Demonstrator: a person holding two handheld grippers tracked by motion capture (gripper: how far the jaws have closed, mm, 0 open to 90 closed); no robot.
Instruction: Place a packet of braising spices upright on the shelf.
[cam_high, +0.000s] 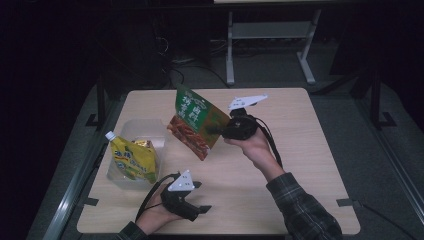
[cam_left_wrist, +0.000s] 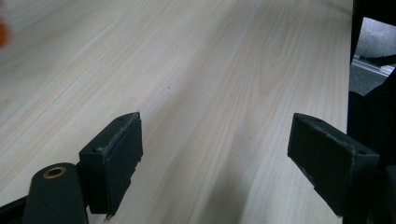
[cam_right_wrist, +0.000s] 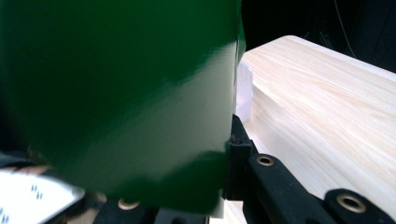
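Green snack pouch (cam_high: 196, 121) held in the air over the middle of the table (cam_high: 300, 150), nearer the far edge than the near one, pinched at its right-hand edge by the right gripper (cam_high: 216, 129) with jaws clamped flat on the film. Seen from the right gripper view as a glossy green sheet (cam_right_wrist: 121, 93) bulging across the jaws, blurred, so probably a laminated foil bag, though hard to be sure of the material. Likely light, limp and crinkly; hanging tilted from a single side pinch, so prone to swing and to slip along the smooth film if jerked. Best taken at a sealed seam or corner, where the layers lie flat and stiff, not across the puffed middle, where contents could crush. Left gripper (cam_high: 197, 196) low beside the near edge of the table, left of centre, jaws spread wide with nothing between them, only bare wood (cam_left_wrist: 201, 70) under the pads. Clear plastic bin (cam_high: 145, 131) toward the left edge, already carrying a yellow spouted pouch (cam_high: 133, 159) that leans against its near wall with white cap up. Judged a soft target for the green pouch too: open top, low walls, room behind the yellow one.
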